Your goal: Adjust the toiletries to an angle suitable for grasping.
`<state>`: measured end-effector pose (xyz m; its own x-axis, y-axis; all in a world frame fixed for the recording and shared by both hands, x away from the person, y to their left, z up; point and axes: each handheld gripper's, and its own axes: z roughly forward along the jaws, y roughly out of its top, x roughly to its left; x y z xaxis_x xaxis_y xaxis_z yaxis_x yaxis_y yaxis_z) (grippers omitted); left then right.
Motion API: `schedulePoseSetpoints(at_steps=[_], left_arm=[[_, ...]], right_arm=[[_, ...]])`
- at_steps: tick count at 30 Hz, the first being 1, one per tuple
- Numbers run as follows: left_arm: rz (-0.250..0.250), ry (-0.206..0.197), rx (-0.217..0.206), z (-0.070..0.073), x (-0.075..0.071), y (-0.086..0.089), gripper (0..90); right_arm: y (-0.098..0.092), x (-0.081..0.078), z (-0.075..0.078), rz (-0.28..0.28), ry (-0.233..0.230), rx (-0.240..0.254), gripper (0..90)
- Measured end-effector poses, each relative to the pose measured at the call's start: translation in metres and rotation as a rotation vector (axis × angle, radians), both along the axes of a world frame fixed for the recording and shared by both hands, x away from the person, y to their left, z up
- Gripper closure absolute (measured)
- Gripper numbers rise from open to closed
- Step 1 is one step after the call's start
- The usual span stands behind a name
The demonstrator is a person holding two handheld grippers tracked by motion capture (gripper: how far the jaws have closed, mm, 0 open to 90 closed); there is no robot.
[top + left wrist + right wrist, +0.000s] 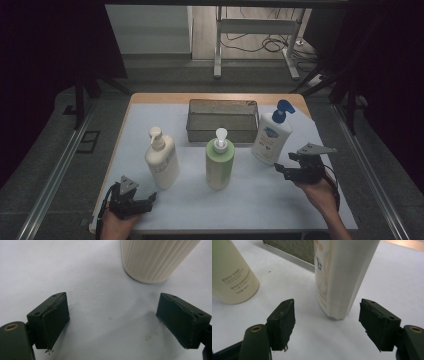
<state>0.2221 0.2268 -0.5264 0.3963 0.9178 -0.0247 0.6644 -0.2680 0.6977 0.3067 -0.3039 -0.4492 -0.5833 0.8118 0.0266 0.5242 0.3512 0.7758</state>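
A table [131, 102] under a pale sheet carries a wire basket [222, 120] at the middle of its far edge, with three pump bottles standing upright in a loose row in front of it. The white bottle [270, 136] with the blue pump stands toward the right edge, just beside the basket's right end. The green bottle [220, 160] stands at the table's middle, in front of the basket. The cream bottle [162, 160] stands to its left, toward the left edge.

The right gripper [287, 163], held in a hand near the right edge, points at the white bottle; in the right gripper view its jaws stand spread on either side of the bottle's foot [337, 290], the pads clear of it and nothing pinched between them.

The left gripper [148, 199] rests at the near left corner, just short of the cream bottle; in the left gripper view its jaws are spread wide over bare sheet, with the bottle's ribbed base [152, 260] ahead of them and untouched.
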Motion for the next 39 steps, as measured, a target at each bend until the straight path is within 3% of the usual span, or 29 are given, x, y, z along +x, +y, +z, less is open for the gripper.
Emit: schedulePoseSetpoints(at_steps=[22,30,39], left_arm=[[-0.001,0.000,-0.001,0.000,0.000,0.000,10.7],[0.000,-0.001,0.000,0.000,0.000,0.000,10.7],[-0.001,0.000,-0.001,0.000,0.000,0.000,10.6]], right_arm=[[0.002,0.030,0.038,0.033,-0.010,0.045,19.9],[0.010,0.042,0.050,0.056,-0.031,0.022,17.0],[0.018,0.057,0.052,0.053,-0.033,0.001,17.1]])
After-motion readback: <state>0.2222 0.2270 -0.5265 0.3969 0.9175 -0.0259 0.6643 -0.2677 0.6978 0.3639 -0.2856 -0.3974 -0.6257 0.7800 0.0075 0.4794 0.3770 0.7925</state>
